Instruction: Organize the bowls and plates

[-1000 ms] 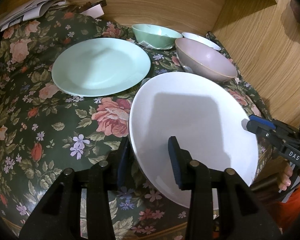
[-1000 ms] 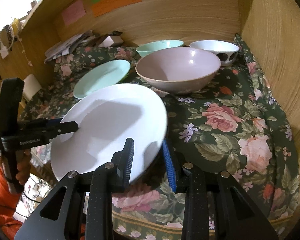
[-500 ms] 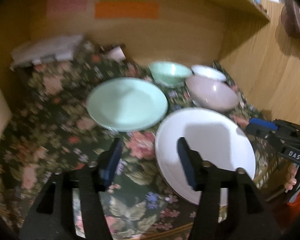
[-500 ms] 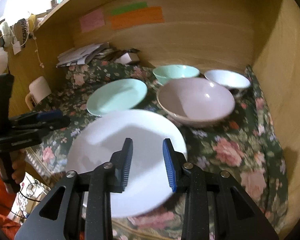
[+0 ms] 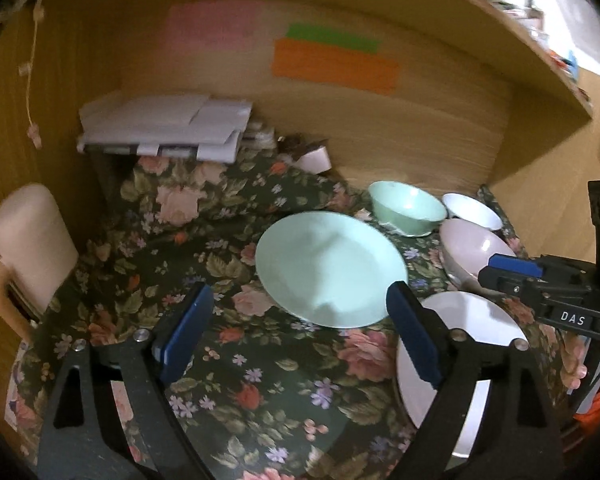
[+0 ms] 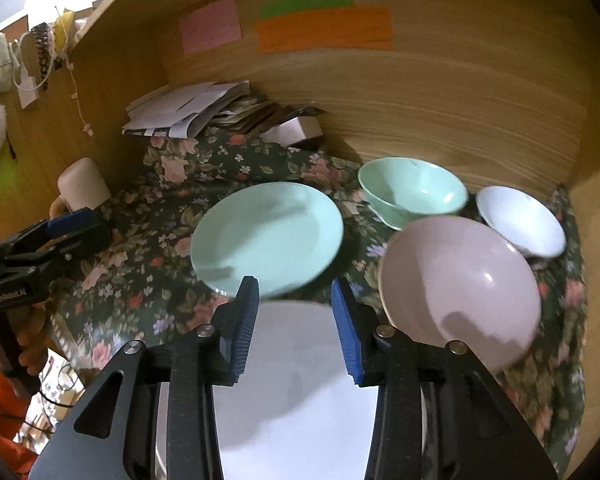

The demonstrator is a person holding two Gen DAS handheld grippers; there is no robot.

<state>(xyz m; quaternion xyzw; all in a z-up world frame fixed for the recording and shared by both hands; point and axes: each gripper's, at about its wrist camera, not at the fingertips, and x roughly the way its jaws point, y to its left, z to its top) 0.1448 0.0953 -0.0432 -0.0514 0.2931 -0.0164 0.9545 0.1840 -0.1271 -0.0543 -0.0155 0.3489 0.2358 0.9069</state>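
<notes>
Nearest thing in the right wrist view is the white plate [image 6: 300, 380], lying flat on the floral cloth [image 6: 148, 240] right under the right gripper [image 6: 294, 326], whose jaws are spread with nothing between them. The left wrist view only catches that plate at 4 o'clock [image 5: 472, 336], half hidden behind its own finger.

The left gripper [image 5: 296, 332] hangs over bare cloth, jaws wide apart and holding nothing, pointed toward the mint plate [image 5: 330, 268].

The mint plate sits dead center in the right view [image 6: 266, 236], with the pink bowl [image 6: 460, 288] at 3 o'clock. Behind them, the mint bowl [image 6: 412, 190] and small white bowl [image 6: 520, 220].

Only the right view shows the pink bowl whole; the left view shows the cream mug [image 5: 28, 240] at 9 o'clock much bigger. Papers [image 6: 184, 108] are stacked at the back wall.
</notes>
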